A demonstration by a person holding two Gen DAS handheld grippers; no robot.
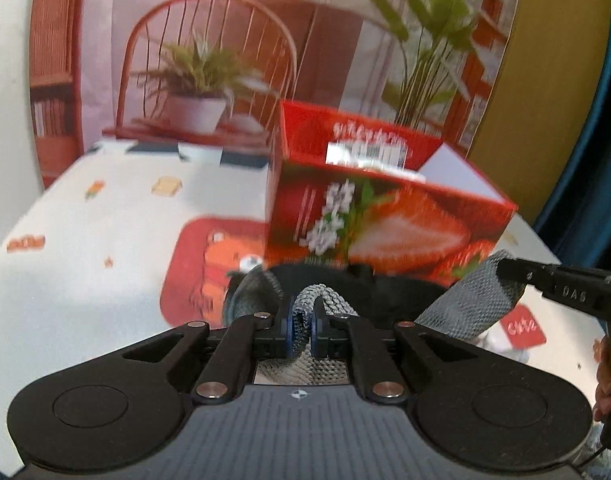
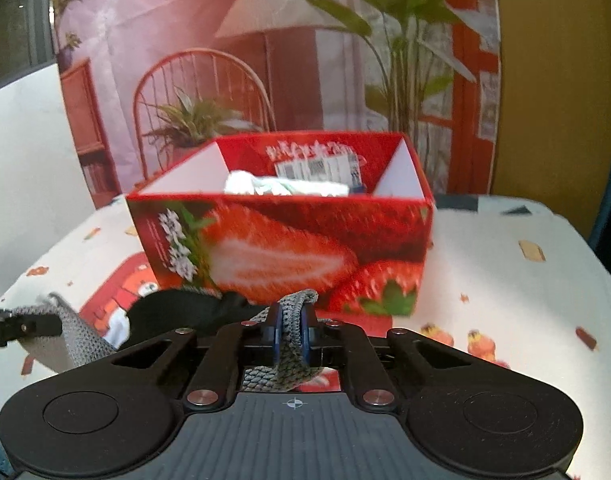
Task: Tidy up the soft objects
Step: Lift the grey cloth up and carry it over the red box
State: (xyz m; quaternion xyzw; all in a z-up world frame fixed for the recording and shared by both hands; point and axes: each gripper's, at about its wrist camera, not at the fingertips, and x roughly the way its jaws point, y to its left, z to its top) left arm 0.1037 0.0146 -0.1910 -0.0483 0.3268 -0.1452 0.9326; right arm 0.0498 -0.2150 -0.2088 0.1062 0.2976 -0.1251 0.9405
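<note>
A grey knit cloth (image 1: 465,306) with a black part (image 1: 345,280) hangs between both grippers, just above the table. My left gripper (image 1: 304,322) is shut on a fold of the grey knit. The right gripper (image 1: 505,269) comes in from the right and pinches the cloth's other end. In the right wrist view, my right gripper (image 2: 291,332) is shut on the grey knit cloth (image 2: 293,308), and the left gripper (image 2: 51,326) holds its far end at the left edge. Right behind the cloth stands an open red strawberry box (image 2: 285,240) with white and green soft items (image 2: 281,188) inside.
The table wears a white cloth with cartoon prints (image 2: 505,280) and a red patch (image 1: 193,264) in front of the box (image 1: 385,216). A printed backdrop of a chair and plants (image 1: 209,64) rises behind. A person's hand (image 1: 607,380) shows at the right edge.
</note>
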